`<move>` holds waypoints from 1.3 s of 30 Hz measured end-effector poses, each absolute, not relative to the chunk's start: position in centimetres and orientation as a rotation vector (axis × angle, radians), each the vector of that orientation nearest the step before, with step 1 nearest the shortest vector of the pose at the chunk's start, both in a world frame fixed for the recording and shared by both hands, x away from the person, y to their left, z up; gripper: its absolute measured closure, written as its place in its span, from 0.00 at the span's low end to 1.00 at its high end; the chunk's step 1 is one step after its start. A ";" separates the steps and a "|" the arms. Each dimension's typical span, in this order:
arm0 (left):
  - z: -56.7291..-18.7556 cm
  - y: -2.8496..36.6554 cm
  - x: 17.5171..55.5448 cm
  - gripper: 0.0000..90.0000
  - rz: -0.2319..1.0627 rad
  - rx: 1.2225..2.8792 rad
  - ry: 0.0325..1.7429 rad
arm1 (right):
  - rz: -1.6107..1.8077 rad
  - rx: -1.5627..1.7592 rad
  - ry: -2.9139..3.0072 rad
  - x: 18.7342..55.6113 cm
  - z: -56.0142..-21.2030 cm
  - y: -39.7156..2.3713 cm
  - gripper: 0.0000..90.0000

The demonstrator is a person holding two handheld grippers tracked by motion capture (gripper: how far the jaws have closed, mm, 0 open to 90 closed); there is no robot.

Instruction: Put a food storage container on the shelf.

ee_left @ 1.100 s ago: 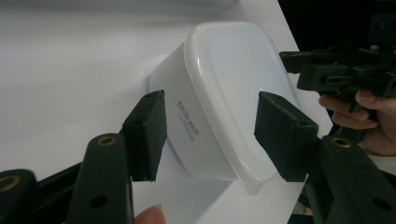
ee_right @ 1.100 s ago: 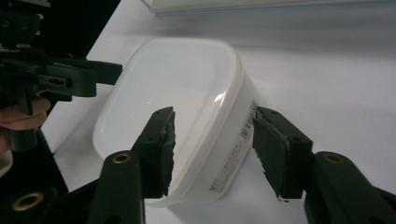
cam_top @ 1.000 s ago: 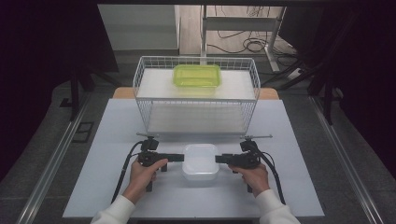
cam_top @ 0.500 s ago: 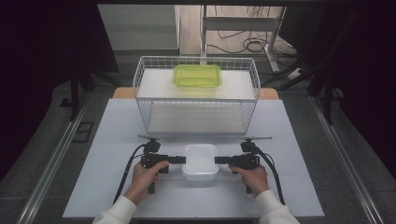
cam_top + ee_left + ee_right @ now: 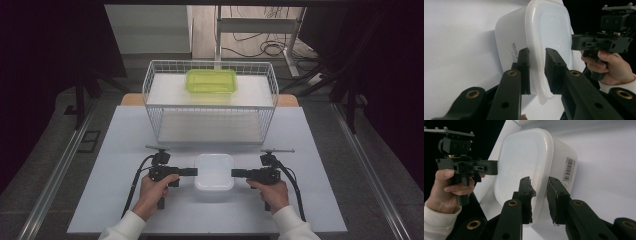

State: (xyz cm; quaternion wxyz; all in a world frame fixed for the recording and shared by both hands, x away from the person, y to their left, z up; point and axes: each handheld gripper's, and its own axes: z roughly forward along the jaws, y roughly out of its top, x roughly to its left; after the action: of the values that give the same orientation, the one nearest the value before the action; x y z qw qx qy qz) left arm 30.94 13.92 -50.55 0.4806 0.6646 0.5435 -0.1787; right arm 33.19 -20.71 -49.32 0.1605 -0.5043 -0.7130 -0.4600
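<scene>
A white plastic container (image 5: 214, 171) with a translucent lid sits on the table's near middle. My left gripper (image 5: 195, 172) meets its left side and my right gripper (image 5: 233, 173) its right side, both held level. In the left gripper view my left gripper (image 5: 536, 53) has the lid rim of the container (image 5: 549, 30) between its pads, with the right gripper (image 5: 574, 42) beyond it. The right gripper view shows my right gripper (image 5: 539, 182) pinching the opposite rim of the container (image 5: 524, 157), with the left gripper (image 5: 495, 167) opposite. Both pairs of jaws have just been closing onto that rim.
A white wire basket (image 5: 210, 107) stands at the back of the table, and a green lidded container (image 5: 211, 81) rests in its far part. The pale table top (image 5: 125, 150) runs wide on both sides of the hands. Dark floor surrounds the table.
Both grippers' jaws have narrowed onto the white container's two sides. The hands and the container have kept their places.
</scene>
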 end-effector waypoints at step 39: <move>-47.6 14.2 30.0 0.88 -0.280 1.666 1.228 | -1.468 -1.323 -2.188 32.4 -46.4 -20.3 0.87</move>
State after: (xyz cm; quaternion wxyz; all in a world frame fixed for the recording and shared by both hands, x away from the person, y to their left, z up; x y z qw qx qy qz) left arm 30.00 14.17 -47.63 0.5026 0.6896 0.5084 -0.1158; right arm 32.44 -20.25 -46.43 0.0964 -0.4466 -0.7386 -0.4957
